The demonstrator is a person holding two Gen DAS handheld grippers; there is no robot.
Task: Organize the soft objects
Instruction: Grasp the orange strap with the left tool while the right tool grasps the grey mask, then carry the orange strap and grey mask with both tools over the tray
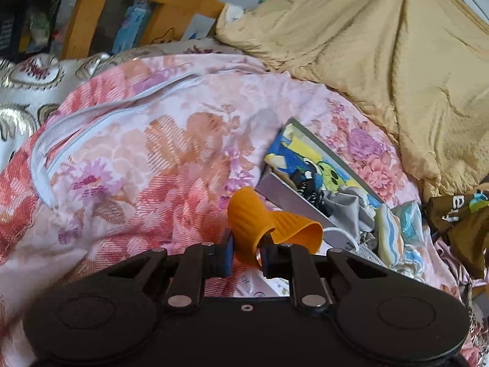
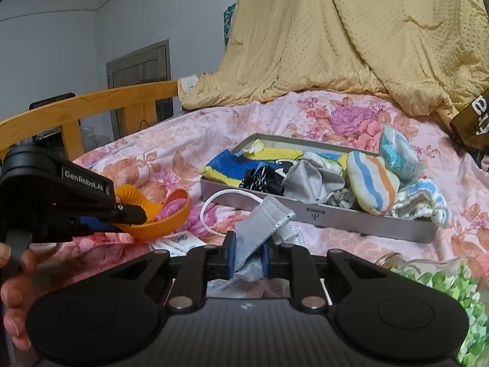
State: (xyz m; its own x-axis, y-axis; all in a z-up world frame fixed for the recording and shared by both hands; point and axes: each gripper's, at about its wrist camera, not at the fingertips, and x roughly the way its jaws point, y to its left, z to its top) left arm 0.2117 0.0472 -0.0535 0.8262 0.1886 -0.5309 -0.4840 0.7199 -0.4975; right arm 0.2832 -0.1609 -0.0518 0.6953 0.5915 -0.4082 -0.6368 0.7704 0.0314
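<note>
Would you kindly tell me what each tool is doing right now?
Left tool: closed on the orange silicone piece.
Right tool: closed on the grey face mask.

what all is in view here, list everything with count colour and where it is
orange silicone piece: 1, orange, ribbed, pinched in the left tool
face mask: 1, grey with a white ear loop, pinched in the right tool
tray: 1, grey, shallow, on the floral cover
socks and cloths: a heap, striped blue, orange, yellow, grey, black, in and over the tray
floral cover: 1, pink, spread on the bed
quilt: 1, tan, piled behind the tray
bed rail: 1, yellow wood, far left
brown bag: 1, brown, right edge
left tool: black, blue pads, shut on the orange piece
right tool: black, shut on the mask
hand: 1, holding the left tool's grip
</note>
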